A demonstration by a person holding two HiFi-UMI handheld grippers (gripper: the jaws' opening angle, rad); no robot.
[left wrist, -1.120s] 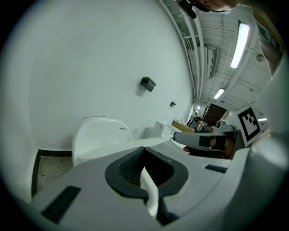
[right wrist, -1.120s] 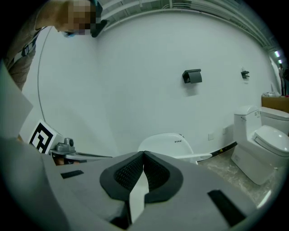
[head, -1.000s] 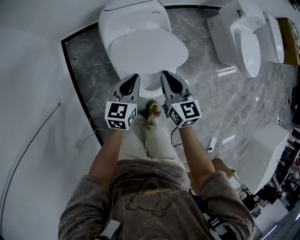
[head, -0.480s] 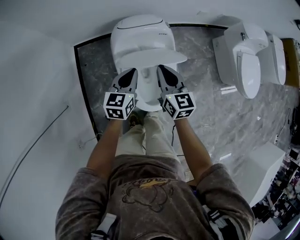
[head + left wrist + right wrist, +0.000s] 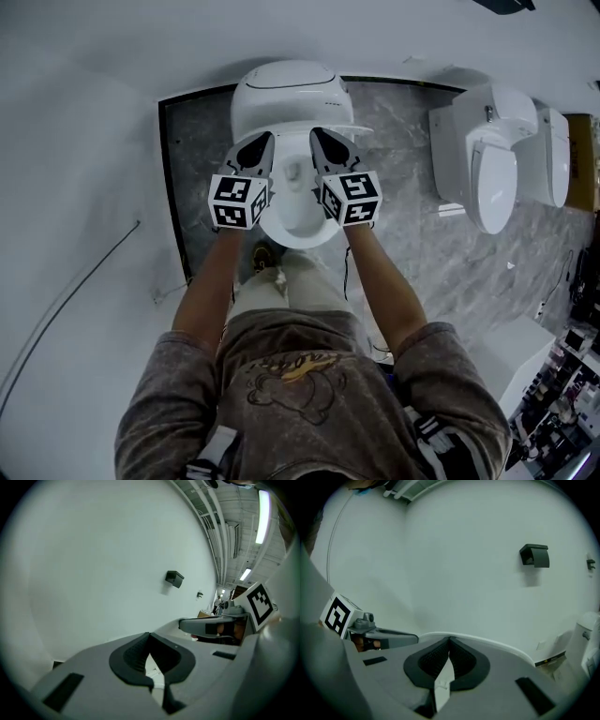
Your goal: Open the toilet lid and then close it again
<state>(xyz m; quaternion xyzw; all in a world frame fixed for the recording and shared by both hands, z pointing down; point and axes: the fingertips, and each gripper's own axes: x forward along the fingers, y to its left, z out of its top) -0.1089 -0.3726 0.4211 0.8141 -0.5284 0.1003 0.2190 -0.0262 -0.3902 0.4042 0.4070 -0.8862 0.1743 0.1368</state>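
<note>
Standing at a white toilet point(image 5: 298, 225), a person holds a two-jaw gripper in each hand, arms stretched toward 12 o'clock in the head view. The toilet lid point(image 5: 291, 127) is raised partway and shows there almost edge-on, as a thin white band above the open bowl.

The left gripper point(image 5: 266, 139) sits at 11 o'clock of the bowl and the right gripper point(image 5: 315, 134) at 1 o'clock, side by side, with both tips at the lid's front edge. Each gripper's own view shows its dark pads brought together with nothing between them. In the right gripper view the lid's curved white rim point(image 5: 497, 644) lies just past the tips; contact cannot be confirmed.

A grey marble floor point(image 5: 403, 178) surrounds the toilet, and two more white toilets point(image 5: 492, 159) stand at 3 o'clock.
</note>
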